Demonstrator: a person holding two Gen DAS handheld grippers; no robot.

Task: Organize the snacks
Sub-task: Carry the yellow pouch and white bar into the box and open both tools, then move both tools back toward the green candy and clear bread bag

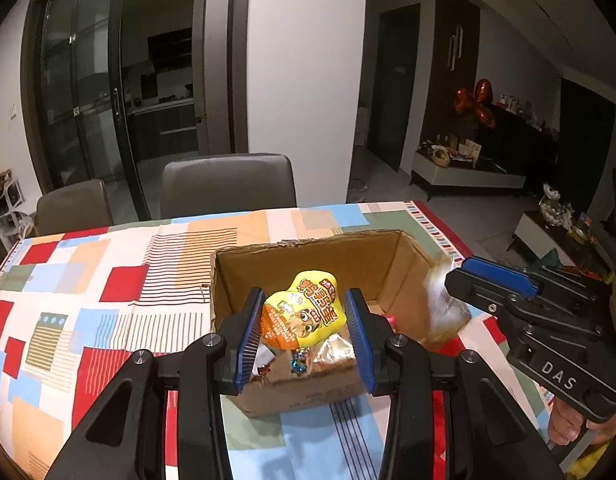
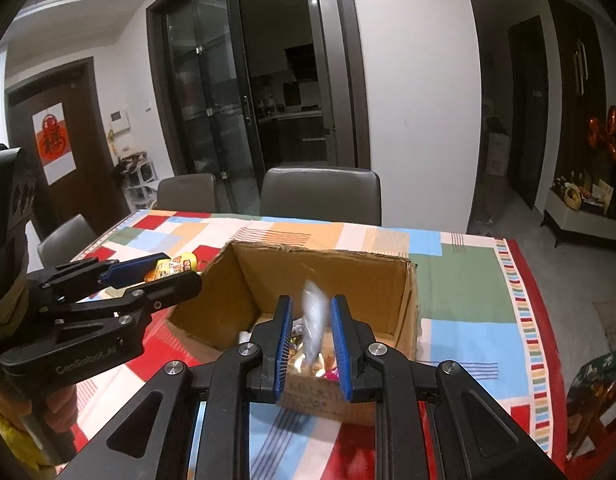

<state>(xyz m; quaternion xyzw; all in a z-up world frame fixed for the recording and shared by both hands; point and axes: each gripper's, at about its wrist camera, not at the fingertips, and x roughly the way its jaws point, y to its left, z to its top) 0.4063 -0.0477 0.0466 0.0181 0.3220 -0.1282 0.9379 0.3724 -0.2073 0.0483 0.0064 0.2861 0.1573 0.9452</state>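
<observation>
An open cardboard box (image 1: 403,264) stands on the patterned tablecloth, also in the right wrist view (image 2: 264,276), with several snack packets inside (image 1: 331,354). My left gripper (image 1: 304,322) is over the box with a yellow snack pouch (image 1: 304,312) between its blue pads; the pouch also shows in the right wrist view (image 2: 176,266). My right gripper (image 2: 311,340) is over the box with a blurred silvery packet (image 2: 313,320) between its pads, apparently dropping. The packet shows blurred in the left wrist view (image 1: 443,304), by the right gripper (image 1: 467,276).
The tablecloth (image 1: 108,280) covers the table to its far edge. Two grey chairs (image 1: 228,184) (image 1: 74,206) stand behind it. The table's right edge (image 2: 547,320) is near the box. A dark doorway and a white wall lie beyond.
</observation>
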